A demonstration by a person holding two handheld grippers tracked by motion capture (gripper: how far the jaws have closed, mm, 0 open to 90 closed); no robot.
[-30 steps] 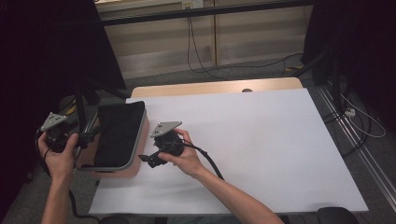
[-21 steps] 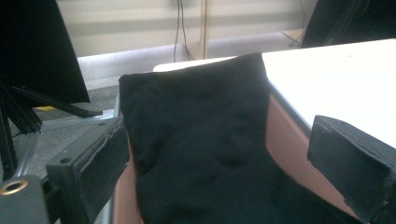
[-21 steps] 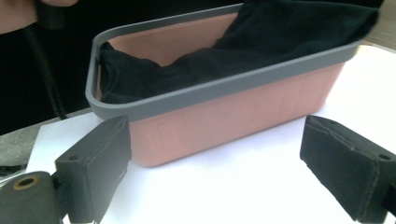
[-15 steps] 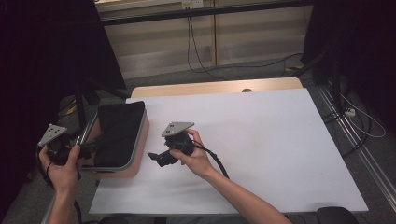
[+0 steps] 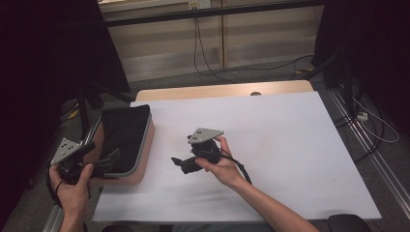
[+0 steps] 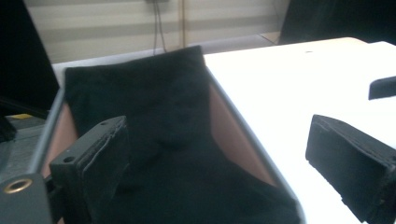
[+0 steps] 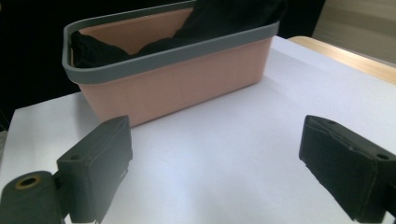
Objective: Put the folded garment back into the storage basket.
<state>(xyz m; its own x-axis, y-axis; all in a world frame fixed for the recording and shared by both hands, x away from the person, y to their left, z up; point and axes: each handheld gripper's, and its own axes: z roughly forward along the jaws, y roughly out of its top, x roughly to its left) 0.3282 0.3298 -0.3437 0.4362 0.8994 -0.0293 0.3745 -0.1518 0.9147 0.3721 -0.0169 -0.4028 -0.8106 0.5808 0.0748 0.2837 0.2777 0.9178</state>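
A salmon basket (image 5: 148, 139) with a grey rim stands at the left end of the white table top, and a black cloth (image 5: 123, 131) lies in it. My left gripper (image 5: 107, 162) is held at the basket's near left corner, jaws open over the cloth (image 6: 154, 107) and the rim (image 6: 247, 135). To the basket's right, my right gripper (image 5: 178, 162) hovers low over the sheet and points left at the basket wall (image 7: 187, 84), jaws open and empty. The left gripper (image 6: 224, 172) and right gripper (image 7: 219, 163) each show both jaws wide apart.
The white sheet (image 5: 280, 145) stretches bare to the right of my right hand. A strip of wooden table edge (image 5: 222, 91) runs along the back. A dark stand (image 5: 84, 106) rises beside the basket's left, and cables (image 5: 208, 58) lie on the floor beyond.
My right gripper has drifted right, away from the basket. The left gripper has come down toward the near edge and a little right, its jaws now by the basket's near corner.
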